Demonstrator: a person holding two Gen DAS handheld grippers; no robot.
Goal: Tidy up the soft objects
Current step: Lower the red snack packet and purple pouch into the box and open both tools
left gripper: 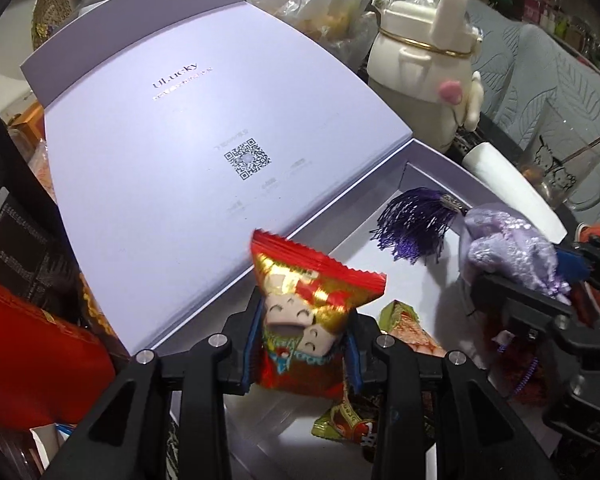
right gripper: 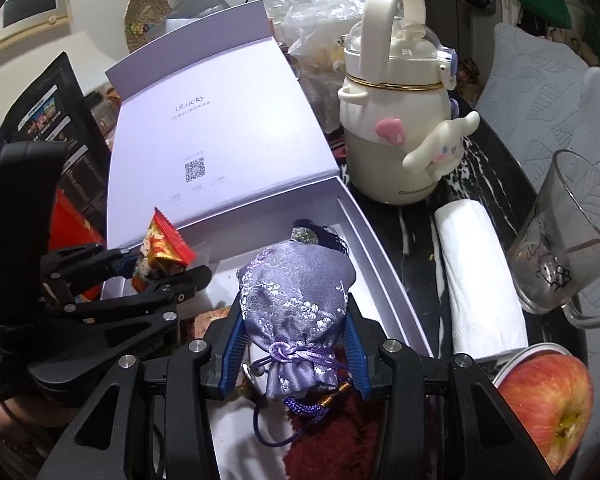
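Observation:
My left gripper is shut on a red and gold snack packet and holds it above the near corner of the open lilac gift box. It also shows in the right wrist view with the packet. My right gripper is shut on a lilac brocade pouch with a purple tassel, over the box tray. In the left wrist view the pouch and tassel hang at the right. Two other wrapped snacks lie in the tray.
The box lid stands open behind. A cream bottle with handle, a rolled white cloth, a glass mug and an apple stand right of the box. Red and black packages crowd the left.

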